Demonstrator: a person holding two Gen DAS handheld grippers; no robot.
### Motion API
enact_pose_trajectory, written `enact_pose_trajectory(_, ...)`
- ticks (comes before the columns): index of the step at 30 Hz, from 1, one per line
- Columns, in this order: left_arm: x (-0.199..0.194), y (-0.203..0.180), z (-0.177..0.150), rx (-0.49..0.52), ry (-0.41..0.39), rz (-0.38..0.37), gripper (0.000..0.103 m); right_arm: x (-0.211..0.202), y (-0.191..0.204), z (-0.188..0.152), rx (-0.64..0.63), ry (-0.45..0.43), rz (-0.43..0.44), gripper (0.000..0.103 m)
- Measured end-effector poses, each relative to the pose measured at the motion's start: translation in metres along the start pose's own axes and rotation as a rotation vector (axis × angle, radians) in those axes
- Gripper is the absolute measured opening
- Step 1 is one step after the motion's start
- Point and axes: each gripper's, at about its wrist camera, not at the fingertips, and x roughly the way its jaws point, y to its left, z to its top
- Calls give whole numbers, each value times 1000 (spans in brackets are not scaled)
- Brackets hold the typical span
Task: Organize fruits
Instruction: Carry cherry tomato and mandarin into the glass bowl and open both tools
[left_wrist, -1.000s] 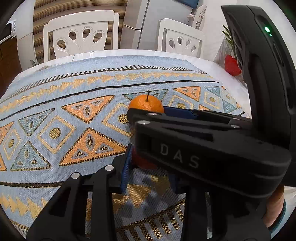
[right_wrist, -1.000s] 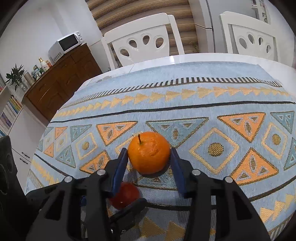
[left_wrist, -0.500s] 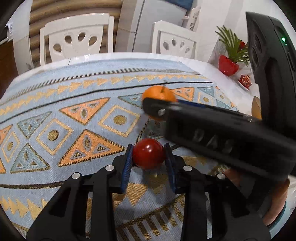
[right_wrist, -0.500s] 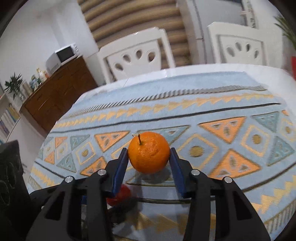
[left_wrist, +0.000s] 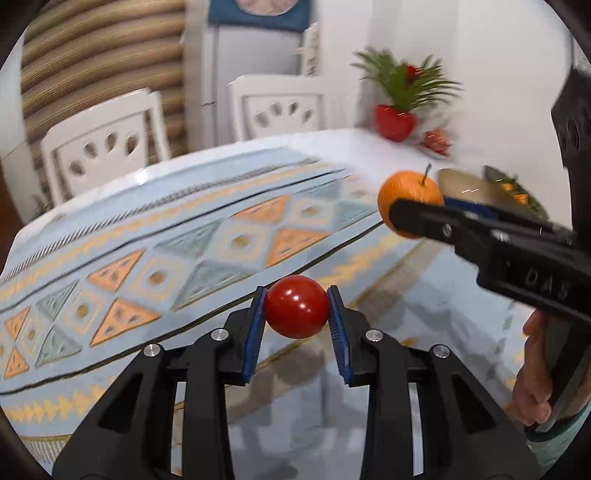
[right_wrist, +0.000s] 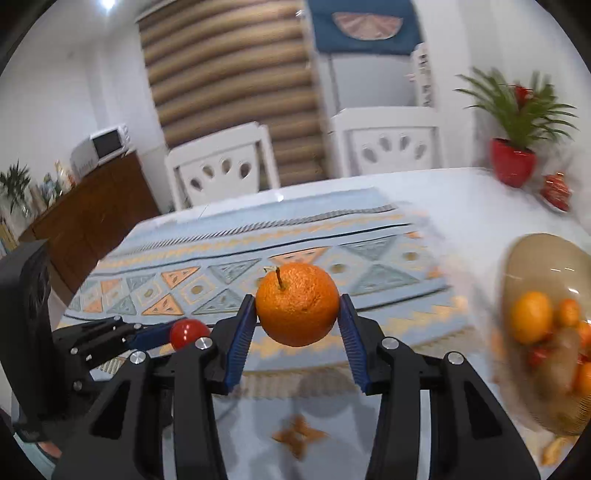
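L gripper (left_wrist: 296, 312) clamps a red tomato (left_wrist: 296, 306) btwn its blue pads, held up off the tabletop (left_wrist: 399, 147) above the edge of the patterned runner (left_wrist: 184, 258). R gripper (right_wrist: 297, 312) clenches an orange (right_wrist: 297, 304), stem up, also in the air over the runner's near edge. Tan bowl (right_wrist: 546, 258) w/ oranges & other fruit sits to the right on the tabletop, blurred. Hand (left_wrist: 532, 380) grips the R handle.

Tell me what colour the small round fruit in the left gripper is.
Glossy red; the small round fruit shows best in the left wrist view, clamped by the left gripper.
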Motion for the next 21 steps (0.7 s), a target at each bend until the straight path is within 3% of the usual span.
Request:
enact_pose_trajectory(7, 6, -89, 46, 62, -32, -99, 32, -76, -83, 8, 78, -89, -128, 45)
enact_pose_trajectory(10, 19, -123, 63, 32, -18, -169, 32, -93, -122, 8, 136, -104, -176, 45)
enact_pose_trajectory(12, 37, -142, 74, -10, 18, -224, 32, -96, -154, 8, 185, -89, -208, 45)
enact_pose_trajectory(21, 88, -215, 94, 45, 77, -253, 32, -79, -249, 8, 363, 2, -240, 45)
